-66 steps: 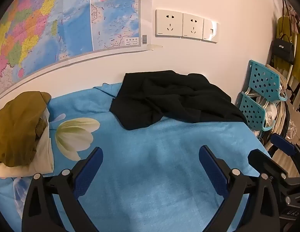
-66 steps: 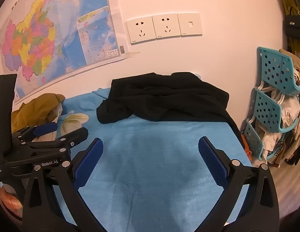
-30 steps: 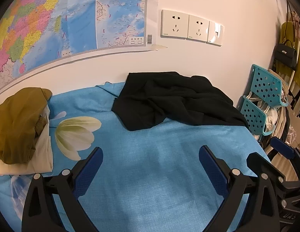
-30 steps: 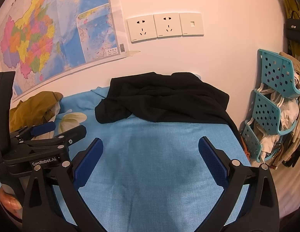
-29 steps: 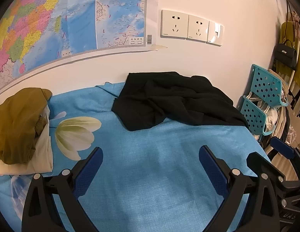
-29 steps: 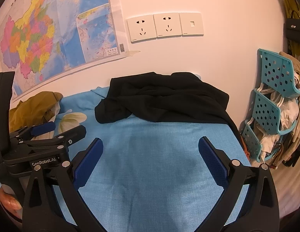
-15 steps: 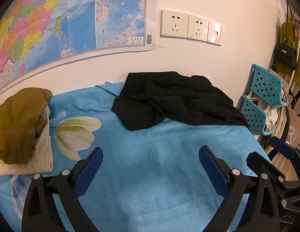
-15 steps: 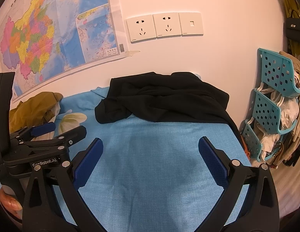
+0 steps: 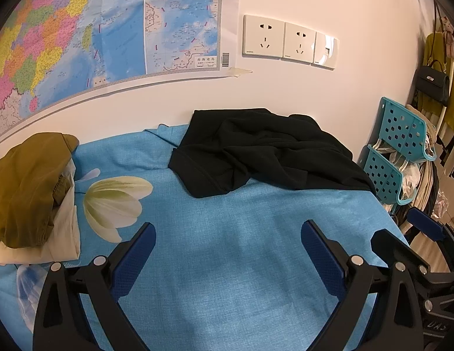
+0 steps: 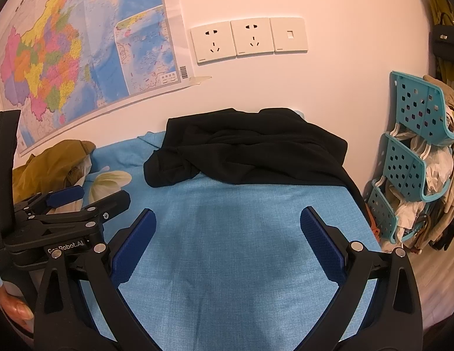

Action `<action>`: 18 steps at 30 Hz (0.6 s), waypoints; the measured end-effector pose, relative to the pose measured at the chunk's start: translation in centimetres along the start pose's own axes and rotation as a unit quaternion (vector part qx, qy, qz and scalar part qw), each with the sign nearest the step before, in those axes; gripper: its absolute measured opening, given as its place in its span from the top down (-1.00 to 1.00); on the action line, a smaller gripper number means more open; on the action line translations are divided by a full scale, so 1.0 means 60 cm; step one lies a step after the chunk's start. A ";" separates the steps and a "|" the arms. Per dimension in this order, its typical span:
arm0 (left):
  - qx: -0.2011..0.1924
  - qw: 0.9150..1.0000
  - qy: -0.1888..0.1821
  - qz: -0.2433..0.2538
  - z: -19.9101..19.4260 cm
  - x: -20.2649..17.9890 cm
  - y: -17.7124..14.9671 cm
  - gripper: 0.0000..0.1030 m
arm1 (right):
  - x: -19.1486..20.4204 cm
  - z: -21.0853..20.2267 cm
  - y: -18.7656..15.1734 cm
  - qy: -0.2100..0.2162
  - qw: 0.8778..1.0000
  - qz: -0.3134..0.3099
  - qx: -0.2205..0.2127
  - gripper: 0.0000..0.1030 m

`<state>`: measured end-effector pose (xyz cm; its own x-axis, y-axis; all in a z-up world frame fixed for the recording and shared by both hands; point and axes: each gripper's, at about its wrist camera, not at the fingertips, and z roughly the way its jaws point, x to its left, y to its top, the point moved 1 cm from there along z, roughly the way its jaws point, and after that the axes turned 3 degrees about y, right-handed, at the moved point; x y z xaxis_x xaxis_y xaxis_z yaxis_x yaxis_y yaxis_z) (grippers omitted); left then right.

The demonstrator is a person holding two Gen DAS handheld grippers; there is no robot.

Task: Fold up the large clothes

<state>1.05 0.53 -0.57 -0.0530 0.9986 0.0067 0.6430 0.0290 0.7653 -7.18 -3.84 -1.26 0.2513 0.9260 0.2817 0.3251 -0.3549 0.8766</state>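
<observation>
Both tools, left (image 9: 228, 241) and right (image 10: 227, 226), hung spread and empty over the blue bed (image 9: 241, 263). The black garment (image 9: 265, 153) lay crumpled against the wall (soft, limp, I judged); I would pinch its near hem edge.

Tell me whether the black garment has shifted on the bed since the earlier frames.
No. The black garment lies bunched against the wall below the wall sockets, as before.
</observation>
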 end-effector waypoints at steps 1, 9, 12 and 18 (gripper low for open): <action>0.000 1.000 0.001 0.000 0.000 0.000 0.000 -0.87 | 0.002 0.000 0.000 0.000 1.000 0.000 0.000 -0.89; 0.002 1.000 0.000 0.000 0.001 -0.002 0.003 -0.87 | 0.001 0.002 0.000 0.000 1.000 0.001 0.000 -0.89; 0.002 1.000 0.000 0.000 0.000 -0.001 0.002 -0.87 | 0.003 0.002 0.000 0.000 1.000 0.001 -0.001 -0.89; 0.003 1.000 0.000 -0.001 0.001 -0.002 0.003 -0.87 | 0.001 0.005 -0.002 0.003 1.000 0.002 0.000 -0.89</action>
<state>1.24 0.41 -0.48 -0.0536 0.9986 0.0047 0.6469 0.0311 0.7619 -6.92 -3.77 -1.45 0.2478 0.9252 0.2873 0.3235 -0.3586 0.8757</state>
